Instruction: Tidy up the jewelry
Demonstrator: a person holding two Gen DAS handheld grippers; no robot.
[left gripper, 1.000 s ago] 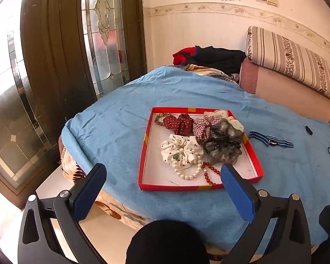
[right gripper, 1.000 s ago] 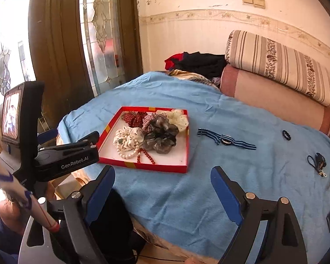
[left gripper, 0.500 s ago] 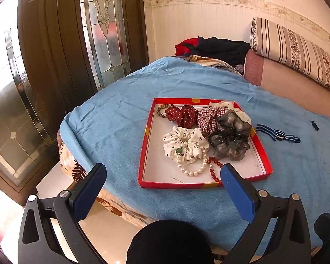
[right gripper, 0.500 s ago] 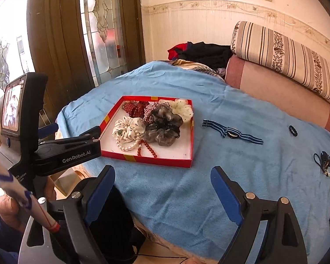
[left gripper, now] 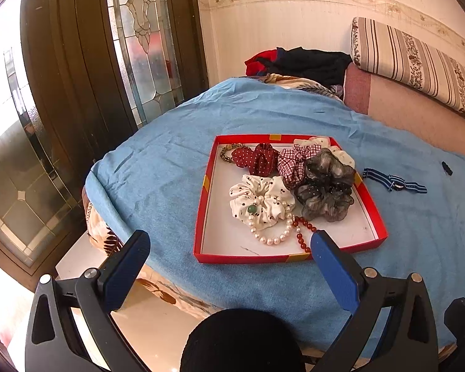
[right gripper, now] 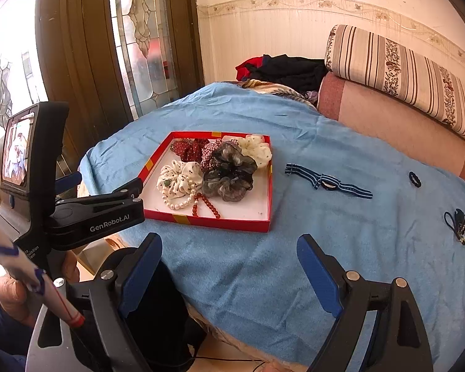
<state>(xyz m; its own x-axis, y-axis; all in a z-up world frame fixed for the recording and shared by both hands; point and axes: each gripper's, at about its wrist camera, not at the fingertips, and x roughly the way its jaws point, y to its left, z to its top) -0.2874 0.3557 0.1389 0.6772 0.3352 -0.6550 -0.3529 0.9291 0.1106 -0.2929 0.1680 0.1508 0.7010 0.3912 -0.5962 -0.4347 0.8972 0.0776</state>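
A red tray (left gripper: 201, 210) (right gripper: 232, 224) lies on the blue cloth (left gripper: 158, 179). It holds several scrunchies, among them a white dotted scrunchie (left gripper: 260, 203) and a grey sheer scrunchie (left gripper: 327, 186), plus a pearl bracelet (left gripper: 272, 235) and a red bead bracelet (left gripper: 303, 232). A striped watch strap (right gripper: 327, 181) lies on the cloth right of the tray. My left gripper (left gripper: 229, 241) hovers open just before the tray's near edge. My right gripper (right gripper: 229, 248) is open over the cloth's front, holding nothing. The left gripper's body (right gripper: 77, 217) shows in the right wrist view.
A small black ring (right gripper: 414, 179) and a black keyring bundle (right gripper: 457, 221) lie on the cloth at the right. Striped and pink cushions (right gripper: 403, 74) line the back. Dark clothes (left gripper: 303, 62) are heaped by the wall. A glazed door (left gripper: 139, 46) stands at the left.
Both grippers have moved forward toward the tray, which looks larger and nearer now. Nothing was picked up; both stay open.
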